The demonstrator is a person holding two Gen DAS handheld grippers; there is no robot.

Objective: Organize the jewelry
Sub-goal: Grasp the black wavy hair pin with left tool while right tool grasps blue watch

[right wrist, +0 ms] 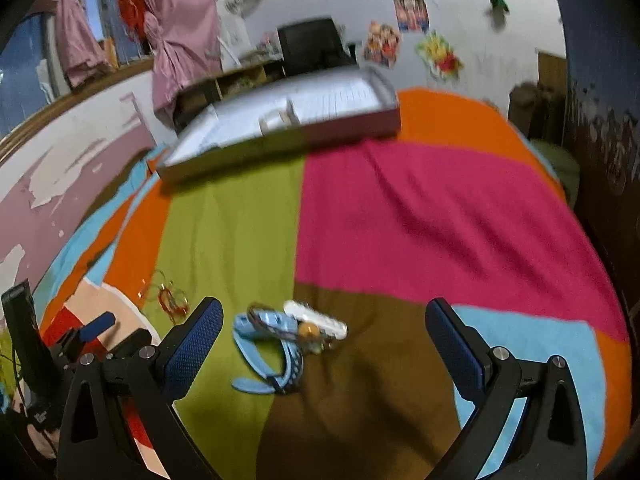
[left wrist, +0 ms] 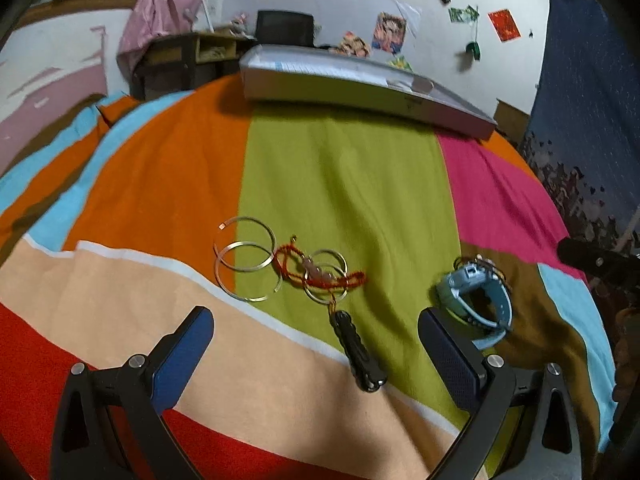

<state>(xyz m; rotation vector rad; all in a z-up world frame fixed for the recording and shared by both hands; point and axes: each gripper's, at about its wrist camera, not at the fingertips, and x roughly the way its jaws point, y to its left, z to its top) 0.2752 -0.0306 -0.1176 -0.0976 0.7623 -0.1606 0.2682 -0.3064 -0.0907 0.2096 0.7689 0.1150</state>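
- Between our left gripper fingers, which stand wide apart and hold nothing, lies a black clip-like piece, its long axis running away from us and slightly leftward.
- Just beyond it we see the tangle: small gold rings threaded with a red cord, and two larger thin bangles overlapping to the left.
- Our right gripper is likewise spread wide and empty, with the light blue watch lying between its fingers, nearer the left one; its strap curls toward us.
- Touching the watch's far side is a white bar-shaped piece and what may be a beaded bracelet; blur prevents certainty.
- So we judge the right hand nearer the watch pile, the left nearer the rings.
- Far ahead of both sits the flat grey tray at the striped blanket's far edge, with open cloth between for carrying.
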